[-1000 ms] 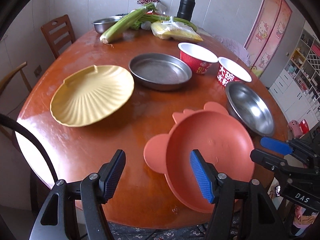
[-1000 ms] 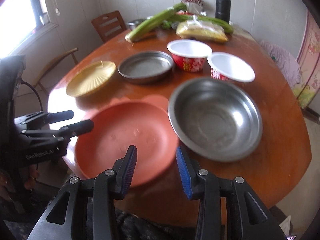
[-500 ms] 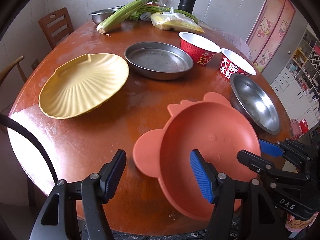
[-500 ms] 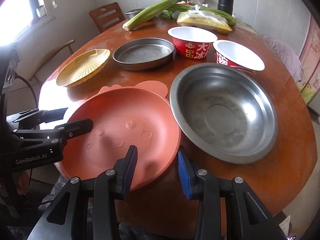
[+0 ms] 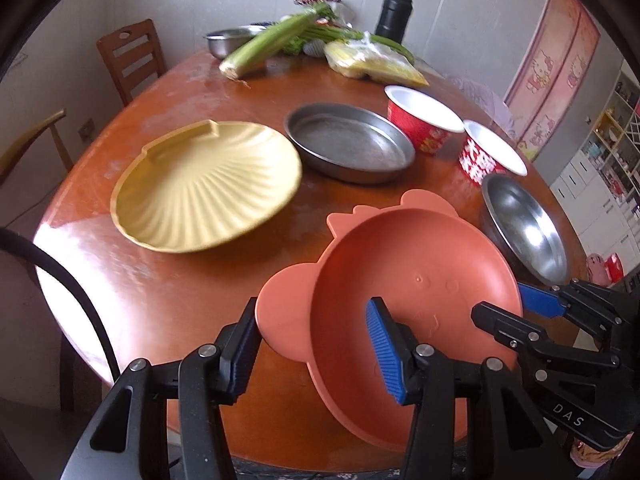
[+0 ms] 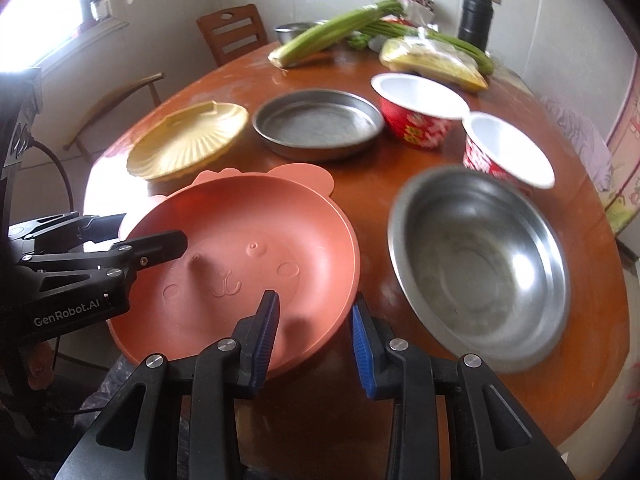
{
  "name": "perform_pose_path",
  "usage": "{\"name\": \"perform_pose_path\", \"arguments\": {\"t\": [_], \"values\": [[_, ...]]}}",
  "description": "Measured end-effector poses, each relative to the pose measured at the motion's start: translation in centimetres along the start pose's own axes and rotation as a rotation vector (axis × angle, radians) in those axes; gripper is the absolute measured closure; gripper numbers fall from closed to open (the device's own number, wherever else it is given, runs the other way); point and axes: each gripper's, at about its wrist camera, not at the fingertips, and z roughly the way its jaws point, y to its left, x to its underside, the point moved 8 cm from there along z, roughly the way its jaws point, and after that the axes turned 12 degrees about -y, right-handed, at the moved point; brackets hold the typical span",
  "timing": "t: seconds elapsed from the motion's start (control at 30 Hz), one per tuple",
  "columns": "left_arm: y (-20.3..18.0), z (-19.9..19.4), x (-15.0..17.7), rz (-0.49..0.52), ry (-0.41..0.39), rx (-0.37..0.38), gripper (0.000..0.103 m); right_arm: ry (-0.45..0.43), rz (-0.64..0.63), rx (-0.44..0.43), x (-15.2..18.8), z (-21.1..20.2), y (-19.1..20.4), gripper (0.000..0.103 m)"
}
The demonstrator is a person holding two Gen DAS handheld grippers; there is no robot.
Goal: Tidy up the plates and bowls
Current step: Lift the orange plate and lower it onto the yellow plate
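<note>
An orange bear-shaped plate [image 5: 420, 280] sits at the near edge of the round wooden table [image 5: 160, 292]; it also shows in the right wrist view [image 6: 248, 264]. My left gripper [image 5: 312, 348] is open, its fingers either side of the plate's left rim and ear. My right gripper [image 6: 314, 328] is open, straddling the plate's near right rim. A yellow shell plate [image 5: 204, 192], a flat steel pan [image 5: 348, 148], a steel bowl [image 6: 480, 268] and two red paper bowls [image 6: 420, 108] [image 6: 504, 152] stand around it.
Celery stalks [image 5: 276, 40], a bagged yellow food [image 5: 372, 64], a small steel bowl [image 5: 228, 40] and a black flask [image 5: 396, 12] lie at the table's far side. Wooden chairs [image 5: 132, 56] stand at the left.
Both grippers have moved forward onto the orange plate's rim, left finger now past the ear, right fingers now either side of the rim. The plate's near edge looks slightly tilted up.
</note>
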Motion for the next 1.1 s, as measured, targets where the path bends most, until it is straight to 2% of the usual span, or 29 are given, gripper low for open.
{"name": "perform_pose_path", "arguments": {"t": [0.33,0.57,0.83,1.1], "values": [[6.0,-0.9,-4.3,-0.024,-0.070,-0.094,0.051,-0.066,-0.067,-0.049,-6.7,2.1,4.7,0.067],[9.5,-0.5,-6.9,-0.032,-0.091,-0.143,0.051,-0.075,-0.084,-0.066,-10.8,4.6,6.8,0.067],[11.8,0.9,-8.5,-0.047,-0.087,-0.169,0.051,-0.048,-0.101,-0.072,-12.7,7.2,7.9,0.067],[13.2,2.6,-8.6,-0.061,-0.059,-0.186,0.051,-0.002,-0.110,-0.071,-13.1,10.2,8.3,0.067]]}}
